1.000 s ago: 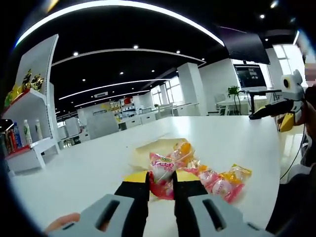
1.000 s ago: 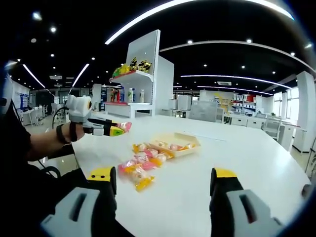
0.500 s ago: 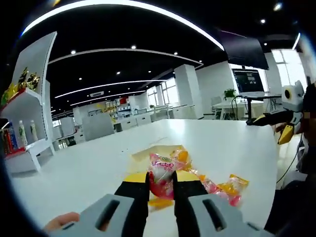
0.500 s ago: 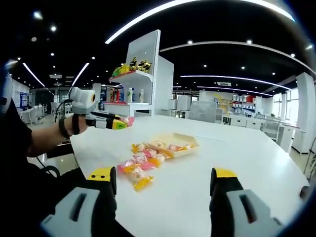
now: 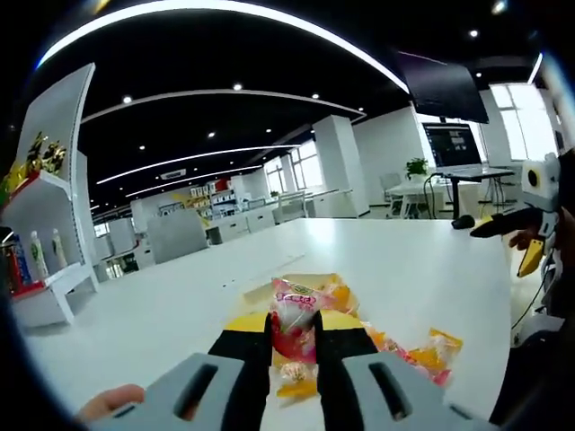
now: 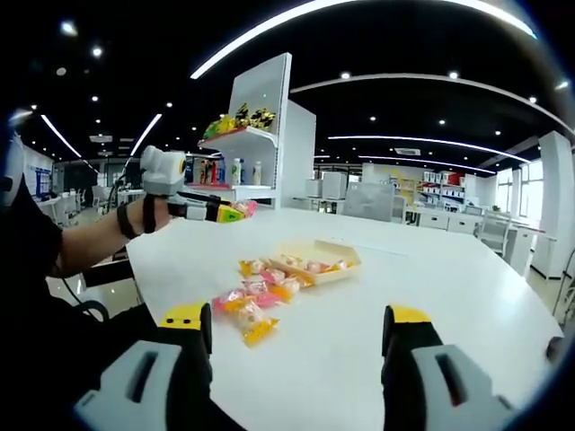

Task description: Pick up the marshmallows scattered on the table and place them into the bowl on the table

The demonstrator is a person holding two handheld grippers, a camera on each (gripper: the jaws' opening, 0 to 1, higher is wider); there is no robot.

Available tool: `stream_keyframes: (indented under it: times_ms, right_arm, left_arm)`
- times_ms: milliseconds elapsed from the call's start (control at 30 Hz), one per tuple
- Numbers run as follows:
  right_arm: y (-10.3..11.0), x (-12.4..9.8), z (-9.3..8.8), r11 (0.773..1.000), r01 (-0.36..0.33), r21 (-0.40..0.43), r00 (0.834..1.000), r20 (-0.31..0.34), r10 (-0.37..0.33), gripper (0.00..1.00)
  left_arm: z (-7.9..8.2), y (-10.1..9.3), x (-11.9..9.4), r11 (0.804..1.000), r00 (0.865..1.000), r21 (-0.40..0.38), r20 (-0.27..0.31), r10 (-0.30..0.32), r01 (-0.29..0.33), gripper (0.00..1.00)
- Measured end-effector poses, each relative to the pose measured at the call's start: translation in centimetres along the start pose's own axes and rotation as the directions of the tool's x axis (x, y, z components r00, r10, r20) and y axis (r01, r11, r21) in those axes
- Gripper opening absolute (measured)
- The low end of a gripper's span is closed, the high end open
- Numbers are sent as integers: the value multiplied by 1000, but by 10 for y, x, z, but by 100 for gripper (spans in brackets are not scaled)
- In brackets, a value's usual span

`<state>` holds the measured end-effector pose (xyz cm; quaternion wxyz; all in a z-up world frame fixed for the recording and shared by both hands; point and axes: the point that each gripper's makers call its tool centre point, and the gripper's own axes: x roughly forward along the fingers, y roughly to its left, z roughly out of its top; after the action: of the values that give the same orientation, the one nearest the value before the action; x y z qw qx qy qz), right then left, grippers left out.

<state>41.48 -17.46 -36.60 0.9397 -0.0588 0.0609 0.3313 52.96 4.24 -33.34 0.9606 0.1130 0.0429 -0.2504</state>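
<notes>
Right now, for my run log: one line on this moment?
left tongs: shut on marshmallow, raised | right tongs: open | bowl: some marshmallows inside | table: scattered marshmallows remain

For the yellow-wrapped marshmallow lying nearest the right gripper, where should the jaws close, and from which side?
Grip the plump middle of the yellow-wrapped marshmallow, coming down from above with the open right gripper. It lies flat on the table at the pile's near edge, so a side approach would likely shove it.

Table right of tray bare; marshmallows crowd left.
</notes>
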Motion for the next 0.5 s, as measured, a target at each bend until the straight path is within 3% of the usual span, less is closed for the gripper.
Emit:
stream_keyframes:
  times_ms: [500]
  right_arm:
    - [2,5,-2,1000,-10,-4,1000,-13,10,74]
  left_arm:
    - [0,18,21,1000,1000,-6,8,24,-24,18]
